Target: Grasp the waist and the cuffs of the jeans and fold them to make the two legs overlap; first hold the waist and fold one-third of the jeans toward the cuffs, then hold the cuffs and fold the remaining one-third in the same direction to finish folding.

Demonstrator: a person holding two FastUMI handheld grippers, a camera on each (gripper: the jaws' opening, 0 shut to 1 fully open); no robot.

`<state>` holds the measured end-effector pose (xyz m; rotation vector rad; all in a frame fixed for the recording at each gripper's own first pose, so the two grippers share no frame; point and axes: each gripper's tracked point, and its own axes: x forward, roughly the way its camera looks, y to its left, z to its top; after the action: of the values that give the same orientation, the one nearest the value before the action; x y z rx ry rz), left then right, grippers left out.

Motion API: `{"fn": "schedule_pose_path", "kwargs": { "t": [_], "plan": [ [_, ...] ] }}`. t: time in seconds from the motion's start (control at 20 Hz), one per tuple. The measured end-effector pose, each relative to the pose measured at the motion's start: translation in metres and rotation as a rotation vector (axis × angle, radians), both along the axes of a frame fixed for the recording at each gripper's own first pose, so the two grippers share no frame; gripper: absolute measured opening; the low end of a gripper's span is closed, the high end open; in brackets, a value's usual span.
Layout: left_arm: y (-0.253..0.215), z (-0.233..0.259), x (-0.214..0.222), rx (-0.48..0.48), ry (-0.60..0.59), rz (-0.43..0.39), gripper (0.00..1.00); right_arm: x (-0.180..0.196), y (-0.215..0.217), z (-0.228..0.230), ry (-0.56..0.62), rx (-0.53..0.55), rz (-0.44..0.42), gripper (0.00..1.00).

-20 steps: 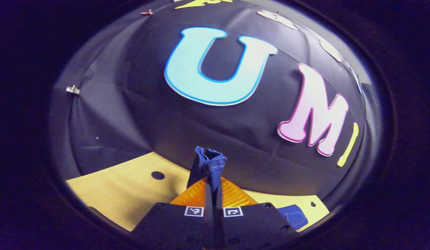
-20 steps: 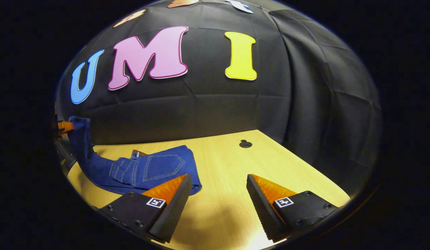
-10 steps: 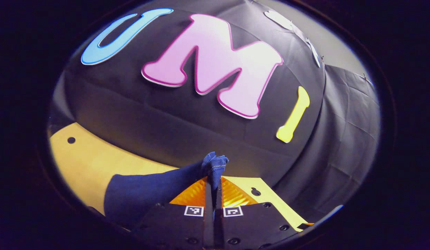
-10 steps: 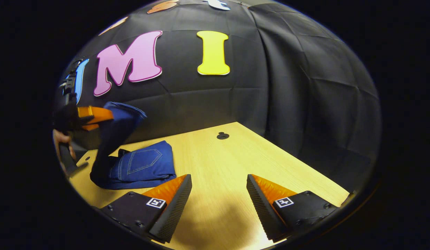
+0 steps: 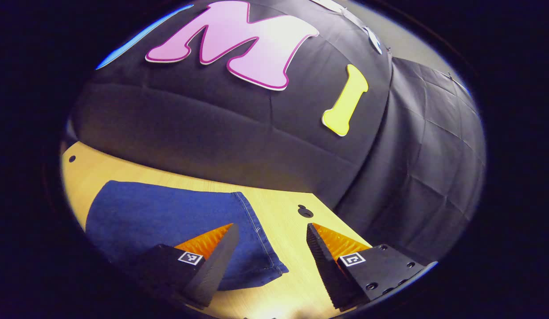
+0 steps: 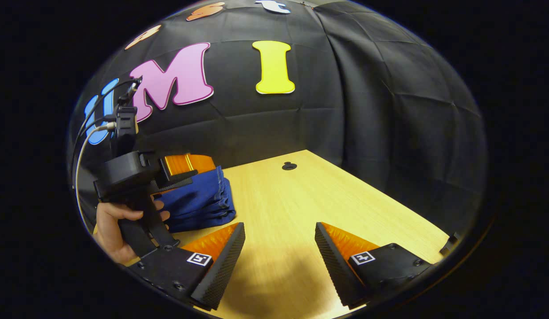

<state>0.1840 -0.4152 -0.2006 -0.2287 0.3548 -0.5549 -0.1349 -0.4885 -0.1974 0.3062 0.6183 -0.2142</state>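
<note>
- Your left gripper [image 5: 265,248]: fingers spread apart, holding nothing, over the edge of the folded dark-blue denim jeans [image 5: 168,217].
- Jeans lie stacked on the pale wooden table [image 6: 301,199]; waist and cuffs hidden inside the folds.
- Your right gripper [image 6: 279,248]: fingers apart, above bare table.
- Your hand [image 6: 112,226] is partly cut off.

Your right gripper [image 6: 279,241] hangs w/ jaws wide over bare wooden table [image 6: 310,199]. Far left, your hand [image 6: 112,226] holds the left gripper [image 6: 186,170] just above the folded jeans [image 6: 199,201]; can't tell its jaw gap.
</note>
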Motion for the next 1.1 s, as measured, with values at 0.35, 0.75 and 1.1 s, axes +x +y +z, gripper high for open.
{"fn": "schedule_pose_path", "kwargs": {
  "t": [0.35, 0.75, 1.1],
  "plan": [
    [0.153, 0.127, -0.092, 0.049, -0.226, 0.188, 0.96, -0.026, 0.07, 0.091, -0.058, 0.04, 0.073, 0.97],
    [0.362, 0.198, -0.248, 0.171, -0.2, 0.432, 0.96, -0.061, 0.099, 0.271, -0.241, -0.054, 0.19, 0.97],
    [0.437, 0.255, -0.342, 0.261, -0.282, 0.541, 0.96, -0.123, 0.091, 0.366, -0.372, -0.159, 0.125, 0.96]
  ]
}}
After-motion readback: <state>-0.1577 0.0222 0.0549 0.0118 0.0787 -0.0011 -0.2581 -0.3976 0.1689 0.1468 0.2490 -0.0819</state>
